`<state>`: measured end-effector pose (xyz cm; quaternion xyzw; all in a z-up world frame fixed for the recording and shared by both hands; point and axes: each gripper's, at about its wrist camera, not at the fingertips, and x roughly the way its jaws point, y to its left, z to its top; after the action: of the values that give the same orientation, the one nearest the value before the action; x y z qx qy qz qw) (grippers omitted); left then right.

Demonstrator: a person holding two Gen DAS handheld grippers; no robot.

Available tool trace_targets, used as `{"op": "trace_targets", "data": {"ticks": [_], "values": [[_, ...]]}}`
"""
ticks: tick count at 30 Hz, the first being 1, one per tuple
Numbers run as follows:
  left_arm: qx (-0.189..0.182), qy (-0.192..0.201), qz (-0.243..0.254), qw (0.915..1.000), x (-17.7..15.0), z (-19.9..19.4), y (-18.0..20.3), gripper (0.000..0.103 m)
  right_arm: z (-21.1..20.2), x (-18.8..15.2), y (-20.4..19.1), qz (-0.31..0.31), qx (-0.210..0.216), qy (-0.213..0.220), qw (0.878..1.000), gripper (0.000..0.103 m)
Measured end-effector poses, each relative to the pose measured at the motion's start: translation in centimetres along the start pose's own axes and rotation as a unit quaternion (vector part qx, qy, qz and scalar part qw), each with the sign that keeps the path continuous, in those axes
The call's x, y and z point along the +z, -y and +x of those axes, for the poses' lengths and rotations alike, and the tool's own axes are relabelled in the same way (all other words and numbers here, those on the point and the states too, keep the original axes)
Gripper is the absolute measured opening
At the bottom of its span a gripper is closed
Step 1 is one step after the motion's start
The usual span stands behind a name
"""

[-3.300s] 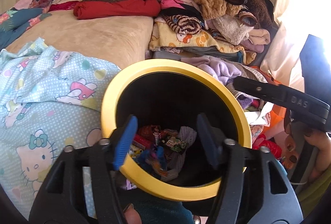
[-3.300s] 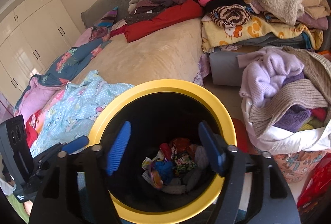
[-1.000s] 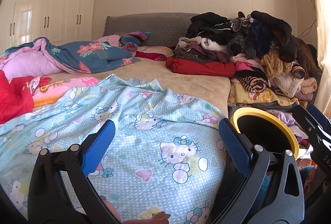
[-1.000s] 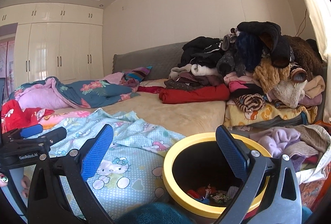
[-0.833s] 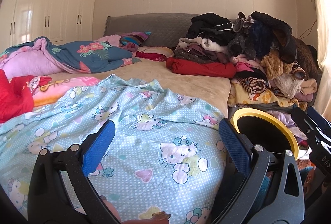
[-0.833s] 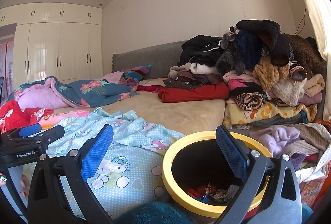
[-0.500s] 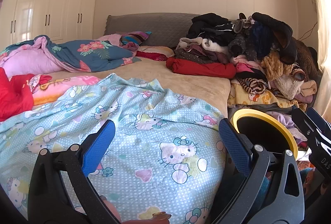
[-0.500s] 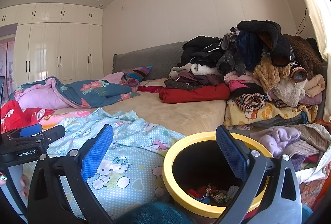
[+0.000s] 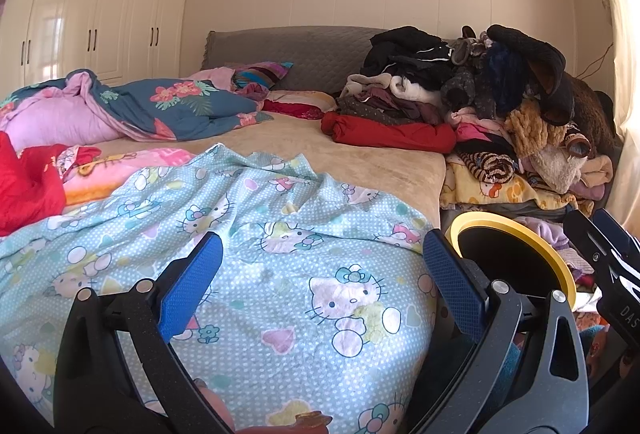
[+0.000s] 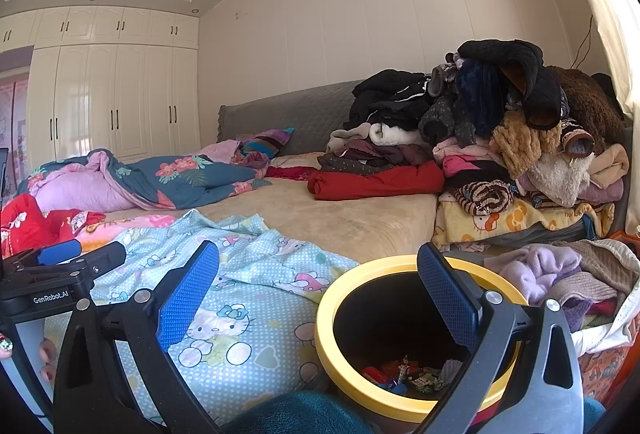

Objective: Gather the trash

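Near left on the bed (image 9: 352,157): a pale blue cartoon-cat sheet (image 9: 280,274). Far left: a floral quilt (image 9: 176,105) and white wardrobe (image 10: 112,101). Far right: a red roll (image 10: 376,183) under a heaped clothes pile (image 10: 500,121).

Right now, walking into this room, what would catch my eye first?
Probably the tall heap of clothes piled at the bed's right side by the grey headboard. Then the yellow-rimmed bin beside the bed, wrappers in its bottom, and the pale-blue cartoon-cat sheet spread in front.
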<state>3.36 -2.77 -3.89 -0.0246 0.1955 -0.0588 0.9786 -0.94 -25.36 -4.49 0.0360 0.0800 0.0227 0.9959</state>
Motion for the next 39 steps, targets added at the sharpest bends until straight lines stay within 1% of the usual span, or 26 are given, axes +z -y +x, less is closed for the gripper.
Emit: {"op": "trace_targets", "data": {"ticks": [29, 36, 37, 39], "values": [[0.003, -0.002, 0.001, 1.0000, 0.0, 0.0, 0.0, 0.092, 0.0, 0.0, 0.1, 0.001, 0.000, 0.001, 1.000, 0.097], [0.007, -0.014, -0.002, 0.9999, -0.3, 0.2, 0.0, 0.092, 0.2, 0.1, 0.1, 0.007, 0.003, -0.006, 1.000, 0.097], [0.000, -0.026, -0.008, 0.9996, -0.4, 0.5, -0.2, 0.092, 0.4, 0.3, -0.1, 0.010, 0.012, -0.011, 1.000, 0.097], [0.001, -0.043, -0.018, 0.9989, -0.5, 0.9, -1.0, 0.092, 1.2, 0.6, -0.9, 0.007, 0.029, -0.023, 0.999, 0.097]]}}
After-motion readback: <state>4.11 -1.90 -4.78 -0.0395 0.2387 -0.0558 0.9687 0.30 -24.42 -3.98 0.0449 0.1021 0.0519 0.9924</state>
